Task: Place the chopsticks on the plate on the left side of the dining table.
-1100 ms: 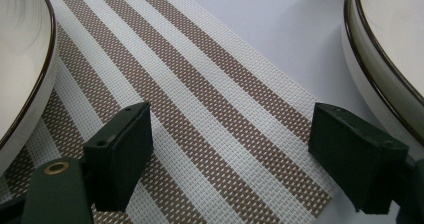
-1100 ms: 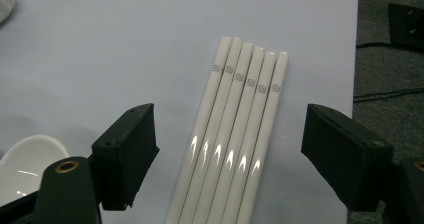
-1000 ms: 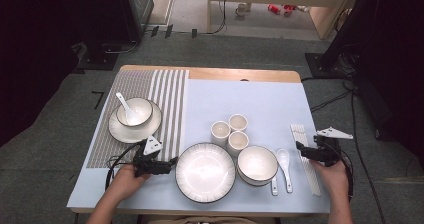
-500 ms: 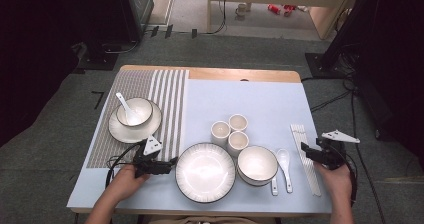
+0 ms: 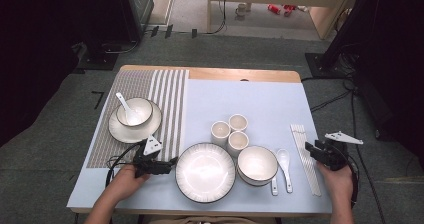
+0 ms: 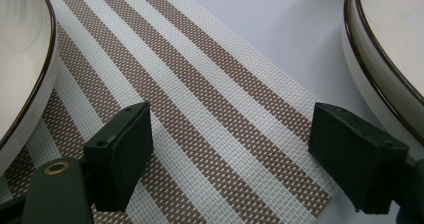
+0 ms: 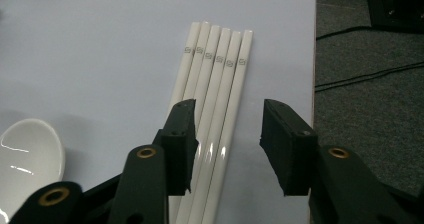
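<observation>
Several white chopsticks [image 5: 305, 156] [image 7: 217, 69] lie side by side near the right edge of the pale blue mat [image 5: 260, 99]. My right gripper [image 5: 311, 150] [image 7: 227, 144] hovers over their near ends. Its jaws have just been closing and still stand apart, with the right-hand chopsticks in the gap and no pad pressing on them. My left gripper [image 5: 172, 163] [image 6: 235, 159] is open and low over the striped placemat [image 5: 170, 104] [image 6: 200, 99]. It sits between the saucer [image 6: 20, 59] and the large plate [image 5: 205, 172] [image 6: 390, 44], holding nothing.
A bowl [image 5: 134, 112] with a spoon [image 5: 125, 105] sits on the saucer at the left. Three cups [image 5: 238, 122] stand mid-table, with a second bowl [image 5: 257, 165] in front of them. Two white spoons [image 5: 284, 161] [image 7: 27, 154] lie left of the chopsticks. The table's right edge is just beyond them.
The right hand and its gripper have shifted slightly to the right beside the chopsticks. The left hand has stayed where it was.
</observation>
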Action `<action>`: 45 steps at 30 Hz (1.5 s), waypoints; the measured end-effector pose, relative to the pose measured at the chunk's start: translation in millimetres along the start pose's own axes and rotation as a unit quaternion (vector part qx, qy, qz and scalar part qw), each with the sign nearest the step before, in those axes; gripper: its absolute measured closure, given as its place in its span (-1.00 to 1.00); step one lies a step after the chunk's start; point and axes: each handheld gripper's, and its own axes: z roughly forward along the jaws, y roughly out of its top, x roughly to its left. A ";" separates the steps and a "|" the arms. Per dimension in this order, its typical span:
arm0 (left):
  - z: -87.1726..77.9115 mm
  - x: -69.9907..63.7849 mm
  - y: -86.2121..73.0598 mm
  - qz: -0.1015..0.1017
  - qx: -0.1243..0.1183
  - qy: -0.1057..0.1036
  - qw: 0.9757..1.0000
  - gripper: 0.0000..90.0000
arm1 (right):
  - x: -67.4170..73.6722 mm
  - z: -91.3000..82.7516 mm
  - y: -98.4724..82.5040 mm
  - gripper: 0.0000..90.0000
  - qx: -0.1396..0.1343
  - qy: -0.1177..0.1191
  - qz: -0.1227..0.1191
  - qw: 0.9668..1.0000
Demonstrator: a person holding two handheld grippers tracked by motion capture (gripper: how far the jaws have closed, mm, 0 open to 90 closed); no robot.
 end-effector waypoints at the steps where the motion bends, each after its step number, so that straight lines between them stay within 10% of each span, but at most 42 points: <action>1: 0.0 0.0 0.0 0.000 0.000 0.000 1.000 -0.60 | -0.3 0.4 -0.3 0.33 0.000 0.000 0.000 1.000; 11: 0.0 0.0 -0.1 0.000 0.000 0.000 1.000 -0.60 | -0.2 -0.2 -2.1 0.69 -0.001 -0.017 0.000 1.000; 45: 0.0 -0.1 -0.1 -0.001 -0.001 0.000 1.000 -0.60 | -1.2 5.7 -5.0 0.85 0.024 -0.004 0.016 1.000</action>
